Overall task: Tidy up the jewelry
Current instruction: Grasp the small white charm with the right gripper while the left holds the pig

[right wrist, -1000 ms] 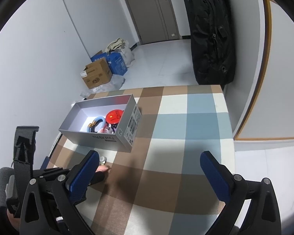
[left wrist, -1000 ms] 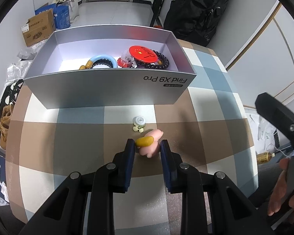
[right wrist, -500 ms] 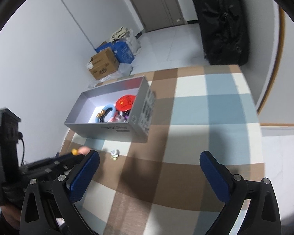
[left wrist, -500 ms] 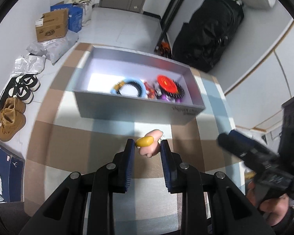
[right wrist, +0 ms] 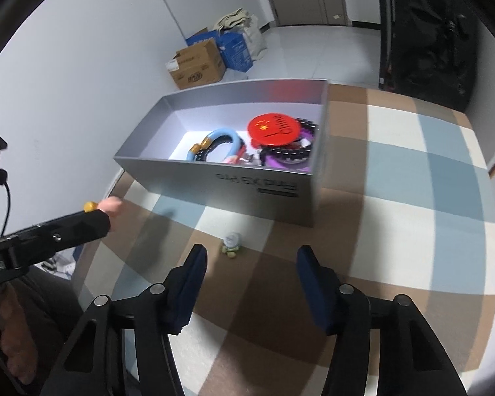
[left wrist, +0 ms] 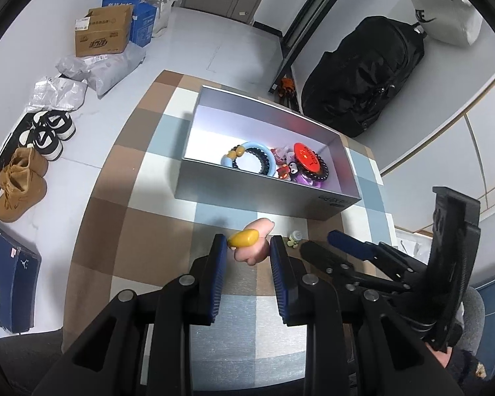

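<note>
Pink charm (left wrist: 252, 244) clamped in left claw (left wrist: 249, 250), box lettering (right wrist: 257, 183) right view only

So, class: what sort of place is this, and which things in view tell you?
Most likely a room in a home or a small office, near its door. Shoes and boots sit on the floor by the wall, cardboard boxes are stacked nearby, and a checked tablecloth covers the table.

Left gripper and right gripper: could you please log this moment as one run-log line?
left gripper: shut on pink-and-yellow charm, lifted | right gripper: open, jaws just closing, empty, near small green charm | grey box: holds jewelry
</note>
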The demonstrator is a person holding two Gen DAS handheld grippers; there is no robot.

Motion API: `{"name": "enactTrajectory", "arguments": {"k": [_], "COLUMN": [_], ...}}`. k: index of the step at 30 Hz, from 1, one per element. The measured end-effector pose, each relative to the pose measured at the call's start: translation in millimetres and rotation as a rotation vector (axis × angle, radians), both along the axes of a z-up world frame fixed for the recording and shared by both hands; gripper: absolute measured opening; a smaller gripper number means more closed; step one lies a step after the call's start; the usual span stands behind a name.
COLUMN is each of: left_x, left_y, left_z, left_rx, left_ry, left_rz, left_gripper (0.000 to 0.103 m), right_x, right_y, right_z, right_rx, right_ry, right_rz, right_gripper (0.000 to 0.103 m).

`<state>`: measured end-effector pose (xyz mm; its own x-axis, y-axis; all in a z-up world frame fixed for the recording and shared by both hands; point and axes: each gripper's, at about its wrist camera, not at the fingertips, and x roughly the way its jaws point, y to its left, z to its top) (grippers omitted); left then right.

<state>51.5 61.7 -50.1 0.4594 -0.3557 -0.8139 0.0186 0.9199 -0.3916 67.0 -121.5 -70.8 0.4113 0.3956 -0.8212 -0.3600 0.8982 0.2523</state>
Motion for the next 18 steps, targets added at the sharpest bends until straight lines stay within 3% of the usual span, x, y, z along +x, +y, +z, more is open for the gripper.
{"name": "enactTrajectory", "arguments": {"k": [7,13,18], "left_x": [0.6,1.1,3.4], "left_y": [8.9,13.6,15.1], "left_z": [-5.1,-3.5,-4.9], "left_rx": [-0.022,-0.036,-0.047], "left_ry": [0.031,0.025,0.031], "left_rz": [0.019,0.025,0.023], "left_gripper": [0.021,0.021,0.021], "right_x": [4.1,0.0,-2.5], "right_y": [22.4,33.3,30.0], "right_z": [-7.8,-8.9,-7.0], "right_rx": [-0.051,-0.133,-0.147], "right_ry": [-0.008,-0.048,-0.059], "right_rz": [0.032,0.040,0.025], "right_gripper": [0.041,0.013,0.010]}}
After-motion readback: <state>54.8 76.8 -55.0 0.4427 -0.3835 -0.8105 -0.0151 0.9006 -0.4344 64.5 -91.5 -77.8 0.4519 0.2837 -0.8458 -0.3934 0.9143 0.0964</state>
